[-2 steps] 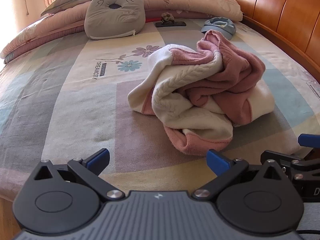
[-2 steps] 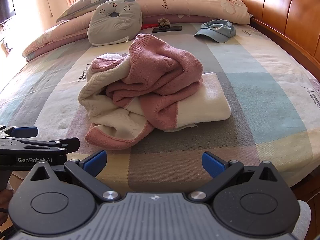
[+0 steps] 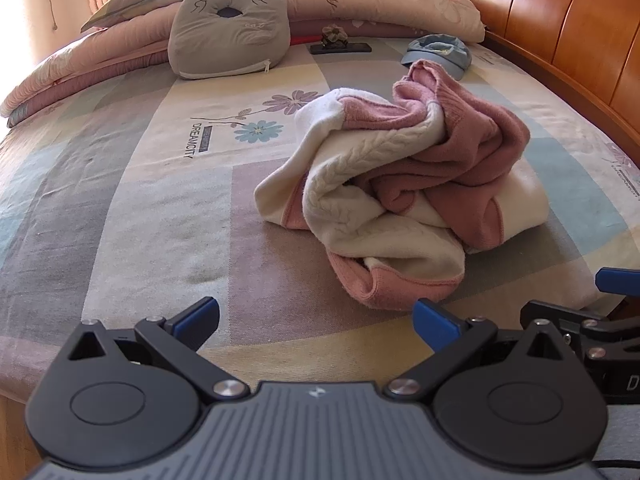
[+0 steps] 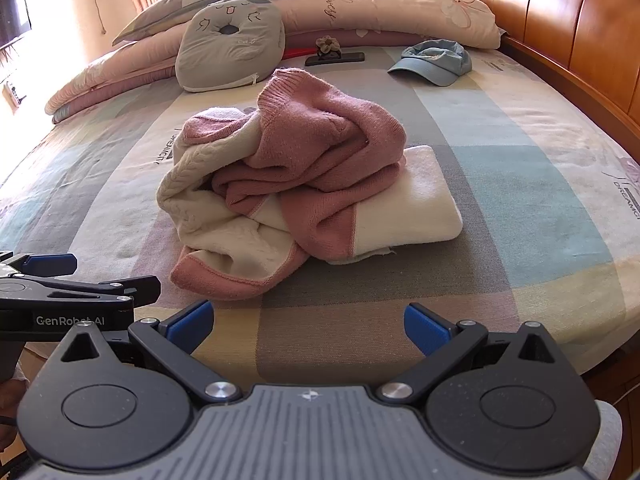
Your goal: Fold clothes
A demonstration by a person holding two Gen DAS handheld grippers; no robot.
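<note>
A pink-and-cream sweater (image 4: 288,196) lies crumpled mid-frame on the bed (image 4: 520,208), unfolded, as the left gripper (image 3: 316,320) and right gripper (image 4: 306,322) hover below, jaws apart and empty.

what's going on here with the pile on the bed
A person holds a pair of tongs in each hand at the near edge of the bed, set to fold clothes. The left tongs and the right tongs both stand wide open with nothing between them. Ahead lies a crumpled pink and cream sweater, not yet touched or spread out. Beyond it sit a blue cap, a grey cat cushion and pillows.
</note>
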